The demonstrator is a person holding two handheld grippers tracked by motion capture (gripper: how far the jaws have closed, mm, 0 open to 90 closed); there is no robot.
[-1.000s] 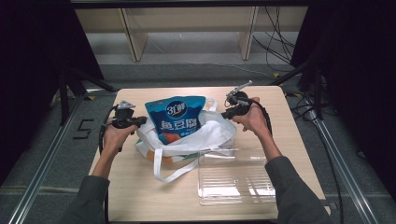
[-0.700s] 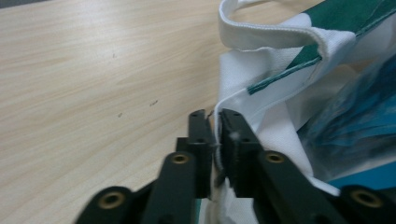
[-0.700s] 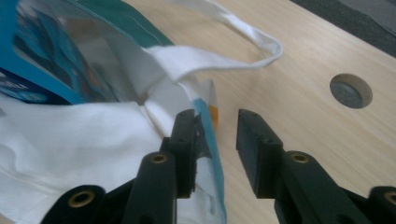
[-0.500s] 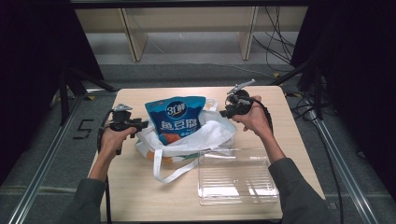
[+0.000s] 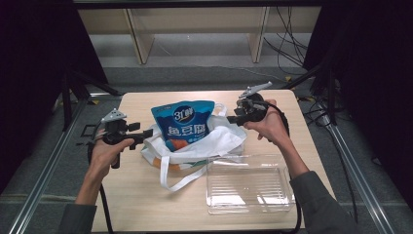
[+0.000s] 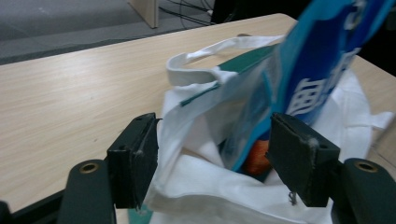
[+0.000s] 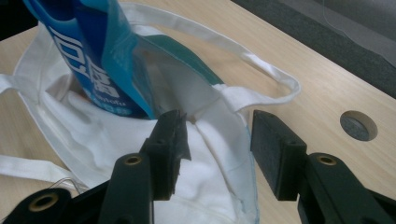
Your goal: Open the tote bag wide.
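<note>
While the white cloth bag (image 5: 195, 144) lay slumped at the middle of the table (image 5: 136, 204), a blue snack pouch (image 5: 184, 124) stood up out of its mouth, leaning toward twelve o'clock. The left gripper (image 5: 146, 133) hovered at the bag's nine o'clock edge; its jaws had just been opening and stood apart, with the bag's rim and the pouch's side showing between them in the left gripper view, the pads pressing on nothing. The right gripper (image 5: 230, 119) hung at the bag's two o'clock corner; its jaws had also just been opening and stood apart over the cloth, a fold of the bag (image 7: 205, 154) below the gap and no pad clamped on it. One handle (image 7: 261, 70) looped loose on the wood toward twelve o'clock, another strap (image 5: 182, 180) trailed off toward six o'clock. A clear plastic tray (image 5: 248, 184) sat at the bag's five o'clock, touching or nearly touching the cloth, just under the right forearm. A round hole (image 7: 358, 125) in the table lay at three o'clock of the right jaws. Beyond the table's far edge stood wooden shelf legs (image 5: 139, 34) and loose cables (image 5: 287, 29) on the floor.
</note>
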